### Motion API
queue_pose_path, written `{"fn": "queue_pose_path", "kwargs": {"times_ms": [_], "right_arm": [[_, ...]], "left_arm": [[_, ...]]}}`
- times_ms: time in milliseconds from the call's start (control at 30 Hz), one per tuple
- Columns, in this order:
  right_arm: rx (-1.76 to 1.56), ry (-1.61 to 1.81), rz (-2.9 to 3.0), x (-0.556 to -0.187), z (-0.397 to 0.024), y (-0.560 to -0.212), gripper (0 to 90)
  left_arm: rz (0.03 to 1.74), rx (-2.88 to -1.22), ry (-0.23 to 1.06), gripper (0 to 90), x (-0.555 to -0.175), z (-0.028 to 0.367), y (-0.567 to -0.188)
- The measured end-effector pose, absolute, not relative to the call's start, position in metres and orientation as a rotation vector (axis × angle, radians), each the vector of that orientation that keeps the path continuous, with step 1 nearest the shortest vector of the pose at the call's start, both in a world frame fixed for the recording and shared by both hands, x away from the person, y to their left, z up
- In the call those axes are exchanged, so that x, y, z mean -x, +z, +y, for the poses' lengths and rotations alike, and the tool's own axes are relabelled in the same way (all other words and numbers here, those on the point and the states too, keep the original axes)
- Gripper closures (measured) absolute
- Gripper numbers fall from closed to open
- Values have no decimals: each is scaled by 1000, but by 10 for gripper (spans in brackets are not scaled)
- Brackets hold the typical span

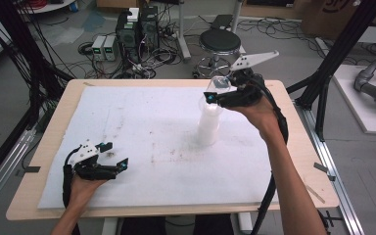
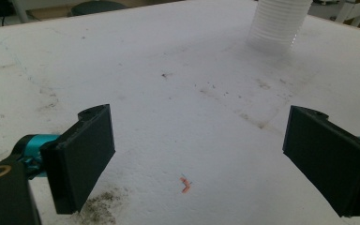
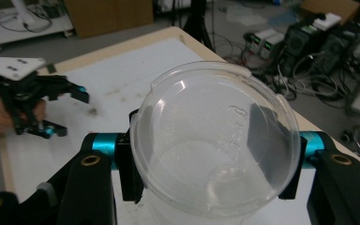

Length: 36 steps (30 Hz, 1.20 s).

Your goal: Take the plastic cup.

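A stack of cups (image 1: 209, 122) stands on the tabletop (image 1: 142, 127), right of centre. The right gripper (image 1: 221, 93) holds one cup (image 3: 215, 140) directly above it. The left gripper (image 1: 113, 155) rests near the front left edge, well apart from the stack.

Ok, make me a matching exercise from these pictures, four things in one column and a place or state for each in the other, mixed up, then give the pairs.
Things:
1. clear cup
2. stack of cups
3. left gripper
4. stool

Places or states:
A. open, near the front edge of the white board
B. on the floor beyond the table
C. held between the right gripper's jaws
D. standing on the white board

Pairs: 1-C, 2-D, 3-A, 4-B
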State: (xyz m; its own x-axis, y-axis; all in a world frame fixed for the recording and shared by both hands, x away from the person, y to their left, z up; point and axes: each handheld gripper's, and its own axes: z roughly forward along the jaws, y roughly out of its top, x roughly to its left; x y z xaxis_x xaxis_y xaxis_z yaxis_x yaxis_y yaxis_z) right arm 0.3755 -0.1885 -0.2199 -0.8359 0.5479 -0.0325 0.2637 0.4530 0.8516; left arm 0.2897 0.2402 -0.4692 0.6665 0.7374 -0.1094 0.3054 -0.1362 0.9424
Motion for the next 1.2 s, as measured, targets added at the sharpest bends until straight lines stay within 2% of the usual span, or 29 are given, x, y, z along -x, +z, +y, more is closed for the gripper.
{"fn": "queue_pose_path", "kwargs": {"times_ms": [233,533,867,1200], "right_arm": [[-573,1502,2361,-336,-196,-238,425],[-474,1662,2336,-304,-196,-291,434],[-302,1753,2408,-295,-174,-341,436],[-332,1704,2425,-301,-169,-354,436]], "left_arm": [[845,-1716,456,91,-290,241,-469],[845,-1714,451,91,-290,242,-469],[837,-1718,455,91,-290,241,-469],[836,-1717,455,91,-290,241,-469]]}}
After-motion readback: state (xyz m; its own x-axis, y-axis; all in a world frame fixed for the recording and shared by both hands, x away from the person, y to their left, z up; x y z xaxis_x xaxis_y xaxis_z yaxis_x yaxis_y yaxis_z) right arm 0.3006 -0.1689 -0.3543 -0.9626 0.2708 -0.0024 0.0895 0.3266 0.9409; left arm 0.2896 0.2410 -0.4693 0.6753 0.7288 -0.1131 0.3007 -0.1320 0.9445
